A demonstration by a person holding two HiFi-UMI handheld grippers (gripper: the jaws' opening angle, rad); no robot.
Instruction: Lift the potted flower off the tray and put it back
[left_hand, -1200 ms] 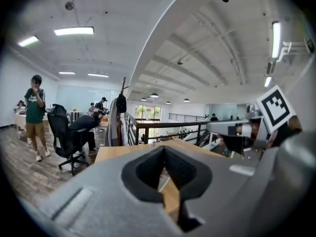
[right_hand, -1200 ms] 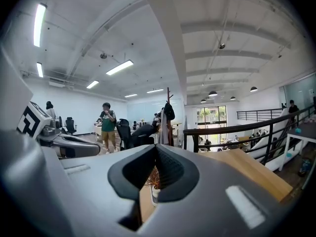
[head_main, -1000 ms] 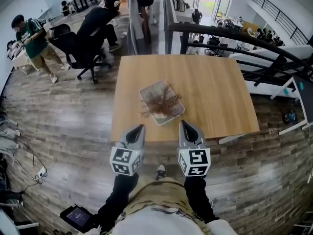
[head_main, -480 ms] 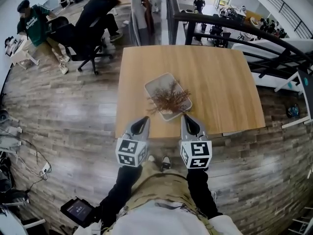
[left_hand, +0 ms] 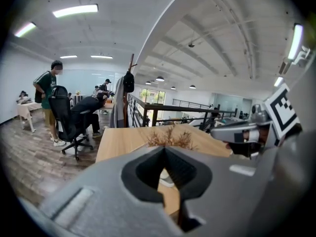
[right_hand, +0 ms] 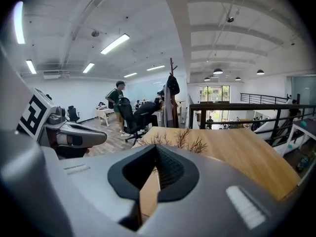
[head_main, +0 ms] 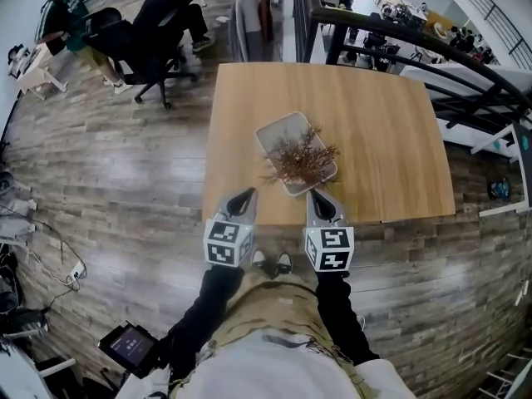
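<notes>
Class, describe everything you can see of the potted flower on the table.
The potted flower is a low bunch of dry-looking, reddish-brown sprigs that fan out sideways and upward. It stands upright on the near end of a pale rectangular tray, which lies askew on the wooden table. The sprigs hide its pot from above. Only the tray appears to touch it: the left gripper and right gripper, both shut, are short of it.

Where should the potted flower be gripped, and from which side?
Probably low, at the base of the potted flower, under its sprigs, coming from the near edge of the table: the twigs spread wide and thin, and the pot beneath is hidden.
</notes>
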